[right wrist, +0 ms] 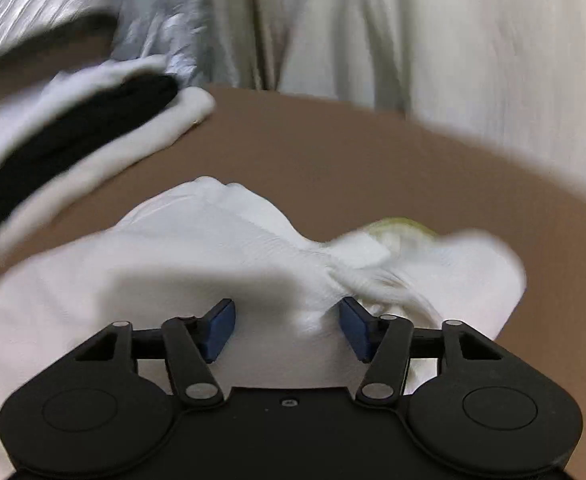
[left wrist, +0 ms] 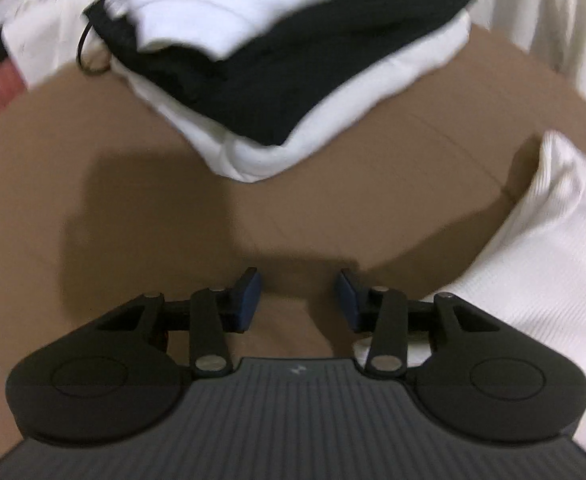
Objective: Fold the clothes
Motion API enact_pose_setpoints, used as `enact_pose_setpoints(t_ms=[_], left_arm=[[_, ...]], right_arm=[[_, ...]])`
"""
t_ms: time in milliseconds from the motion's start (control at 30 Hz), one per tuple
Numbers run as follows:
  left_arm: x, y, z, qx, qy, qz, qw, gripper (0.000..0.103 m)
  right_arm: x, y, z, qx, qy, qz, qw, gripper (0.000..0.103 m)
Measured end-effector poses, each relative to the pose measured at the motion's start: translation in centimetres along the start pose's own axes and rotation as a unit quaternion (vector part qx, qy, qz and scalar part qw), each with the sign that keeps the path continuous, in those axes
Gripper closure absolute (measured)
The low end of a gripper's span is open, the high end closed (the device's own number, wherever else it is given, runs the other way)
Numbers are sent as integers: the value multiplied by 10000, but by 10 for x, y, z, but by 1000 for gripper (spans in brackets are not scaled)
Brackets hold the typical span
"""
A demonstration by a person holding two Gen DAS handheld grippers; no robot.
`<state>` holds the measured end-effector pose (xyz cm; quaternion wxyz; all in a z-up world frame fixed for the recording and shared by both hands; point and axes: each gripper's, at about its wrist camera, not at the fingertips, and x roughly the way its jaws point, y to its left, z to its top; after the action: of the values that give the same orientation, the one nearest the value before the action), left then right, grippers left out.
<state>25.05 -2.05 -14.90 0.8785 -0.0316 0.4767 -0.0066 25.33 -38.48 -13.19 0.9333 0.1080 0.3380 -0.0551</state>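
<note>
Clothes: one folded stack (left wrist: 277, 92), white, black, white layers, at twelve o'clock from the left fingers (left wrist: 297, 300), which stand apart, holding nothing over the brown surface (left wrist: 133, 200). One loose white garment (right wrist: 221, 264) lies at twelve o'clock between the parted right fingers (right wrist: 289, 326); grip unclear.

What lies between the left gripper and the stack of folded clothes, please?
Only bare brown tabletop separates the left gripper from the folded stack, as the left wrist view shows.
</note>
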Motion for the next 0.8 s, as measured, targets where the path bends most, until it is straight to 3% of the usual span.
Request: enact_pose_setpoints(t_ms=[100,233,333,400,467,533,600,633,800], left_arm=[[-23,11,5,-73,-66,-297,9995,60],[-44,31,6,-319,53,-1302,9910,54],[-39,19,-1,-171,312,-1590,9866,49],[-34,8,-5,-37,496,-1716,9839,49],[-32,-1,-12,164,562,-1427,9880,48],[-31,-7,-13,486,414,-607,9961,46],[-34,-8,-13,699,257,9,9972,45],[-38,-6,-13,663,247,30,9975,45],[-60,15,-17,7,431,-906,9950,45]], right_arm=[[-11,3,4,121,-97,-28,9999,44],[-62,10,-6,477,-529,-392,9967,34],[-96,18,-33,618,-540,90,9966,27],[-100,32,-53,337,-158,348,9987,26],[-99,48,-74,60,323,398,9987,26],[-103,59,-95,162,561,845,9947,25],[-109,76,-112,59,762,1263,9891,24],[-113,85,-121,-21,854,1446,9858,24],[-128,115,-136,-479,949,1892,9762,24]])
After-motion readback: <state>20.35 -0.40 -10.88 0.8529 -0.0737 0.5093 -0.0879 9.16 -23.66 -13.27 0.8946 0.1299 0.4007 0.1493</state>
